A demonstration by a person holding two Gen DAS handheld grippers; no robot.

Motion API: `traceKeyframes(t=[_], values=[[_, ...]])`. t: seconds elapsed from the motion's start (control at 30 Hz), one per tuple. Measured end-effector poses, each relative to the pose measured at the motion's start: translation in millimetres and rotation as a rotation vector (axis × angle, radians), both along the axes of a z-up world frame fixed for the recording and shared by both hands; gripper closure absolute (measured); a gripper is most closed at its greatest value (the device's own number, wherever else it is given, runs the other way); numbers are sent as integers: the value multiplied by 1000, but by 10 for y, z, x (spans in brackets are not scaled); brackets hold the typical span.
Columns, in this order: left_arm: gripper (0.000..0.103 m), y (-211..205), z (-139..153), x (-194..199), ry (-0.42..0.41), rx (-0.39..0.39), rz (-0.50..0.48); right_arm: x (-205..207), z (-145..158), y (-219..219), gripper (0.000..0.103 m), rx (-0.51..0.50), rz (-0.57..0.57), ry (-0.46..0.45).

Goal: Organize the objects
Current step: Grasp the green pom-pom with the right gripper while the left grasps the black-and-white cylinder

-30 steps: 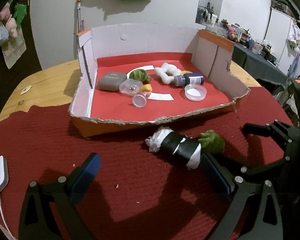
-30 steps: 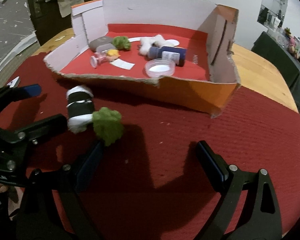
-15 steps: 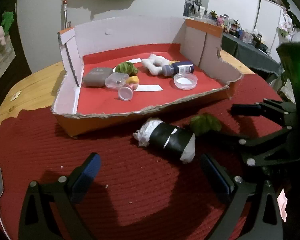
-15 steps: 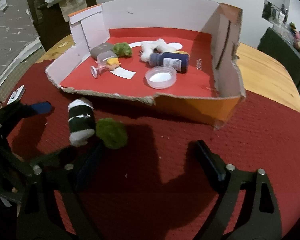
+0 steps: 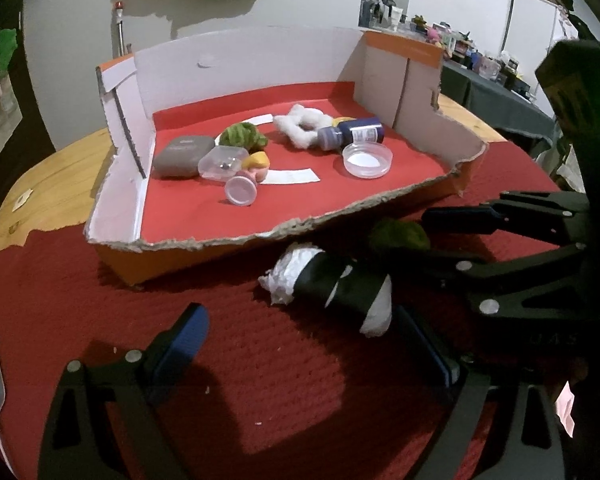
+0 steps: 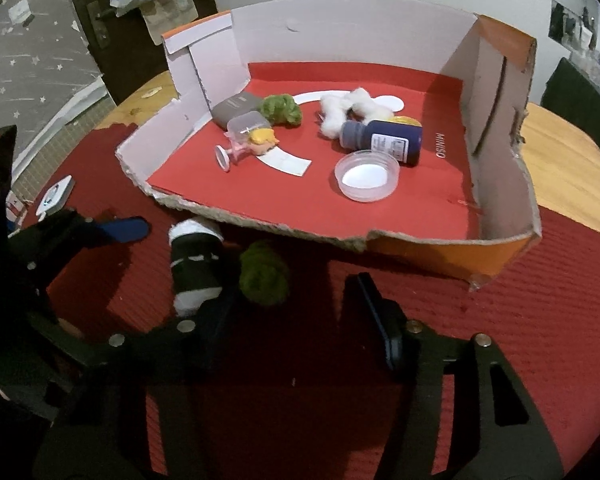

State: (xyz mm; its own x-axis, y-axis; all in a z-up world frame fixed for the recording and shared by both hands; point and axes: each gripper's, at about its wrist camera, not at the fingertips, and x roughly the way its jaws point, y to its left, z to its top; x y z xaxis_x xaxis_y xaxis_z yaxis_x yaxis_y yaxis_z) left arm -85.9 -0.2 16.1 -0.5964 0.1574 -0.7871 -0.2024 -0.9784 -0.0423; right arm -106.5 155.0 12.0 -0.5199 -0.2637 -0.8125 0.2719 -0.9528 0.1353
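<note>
Low in the frame of my right wrist view, my right gripper [image 6: 296,316] has just been closing; the green fuzzy ball [image 6: 264,274] lies at its left finger, not pinched, with a clear gap to the right finger, so I read it as unclamped. Just left of the ball lies the black-and-white wrapped bundle [image 6: 194,268] on the red cloth [image 6: 500,320] covering the surface.

Across the bottom of the left wrist view, my left gripper [image 5: 300,336] has narrowed only slightly, its jaws spread wide and holding nothing; the bundle [image 5: 332,284] lies just ahead of its right finger, and the ball [image 5: 400,234] sits beyond that, right of centre.

Filling the upper middle of both views, the torn cardboard box [image 6: 496,120] holds a grey case [image 6: 236,108], a second green ball [image 6: 280,108], white cotton [image 6: 352,108], a dark blue bottle [image 6: 384,140] lying on its side and a clear round lid [image 6: 366,176].
</note>
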Motion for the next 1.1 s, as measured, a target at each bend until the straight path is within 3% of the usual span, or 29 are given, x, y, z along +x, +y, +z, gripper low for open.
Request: traceKeyframes(t=[0.37, 0.43, 0.6, 1.1], values=[[23, 25, 3, -58, -9, 2, -13, -85, -7, -48, 61, -44, 9, -13], [30, 38, 9, -56, -8, 4, -23, -96, -13, -55, 70, -48, 9, -15], [42, 62, 23, -41, -6, 12, -42, -102, -21, -47, 78, -67, 6, -22], [60, 47, 38, 26, -6, 28, -28, 15, 21, -17, 79, -62, -7, -9]])
